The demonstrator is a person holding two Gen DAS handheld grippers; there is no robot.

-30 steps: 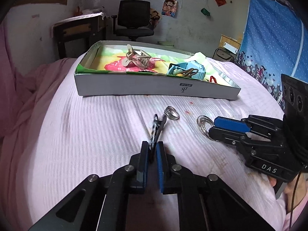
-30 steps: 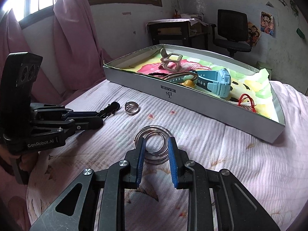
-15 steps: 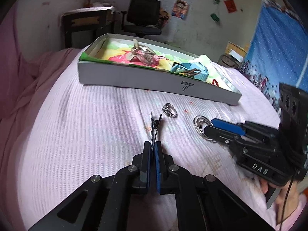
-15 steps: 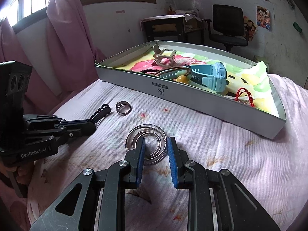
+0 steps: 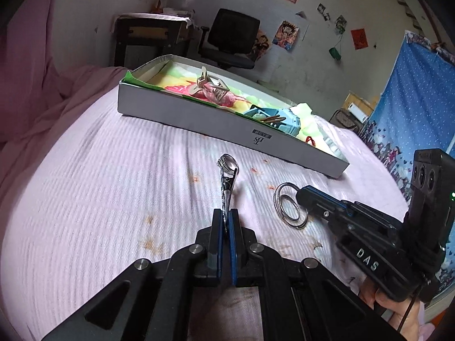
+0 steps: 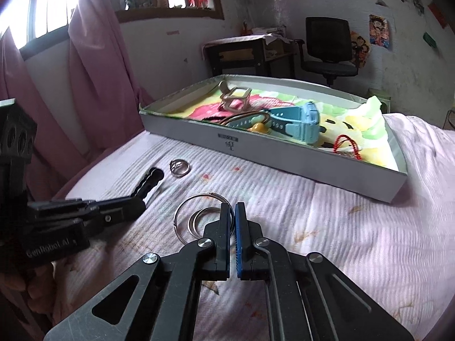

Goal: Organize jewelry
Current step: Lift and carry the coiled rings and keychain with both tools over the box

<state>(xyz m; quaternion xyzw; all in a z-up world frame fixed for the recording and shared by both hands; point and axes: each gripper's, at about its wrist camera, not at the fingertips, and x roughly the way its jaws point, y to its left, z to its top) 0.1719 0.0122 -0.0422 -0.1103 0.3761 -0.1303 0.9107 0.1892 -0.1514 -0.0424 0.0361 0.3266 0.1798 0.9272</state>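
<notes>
Jewelry lies on the pink bed [image 5: 99, 187]: left tool [image 5: 226, 221] is clamped on a black hair clip [image 5: 226, 190] pointing to 12 o'clock toward a ring [image 5: 229, 164], while right tool [image 6: 231, 216] pinches nested silver hoops [image 6: 196, 216] at its 10 o'clock.

We see a pale plaster wall [image 6: 284, 14], stained and hung with small posters [image 5: 285, 35] at twelve o'clock. A black office chair [image 5: 231, 39] stands at one o'clock beside a dark wooden desk [image 5: 150, 39] at eleven. Pink curtains [image 6: 93, 79] hang at ten o'clock under a bright window [image 6: 51, 2]. A blue patterned cloth [image 5: 421, 99] hangs at three o'clock.
</notes>
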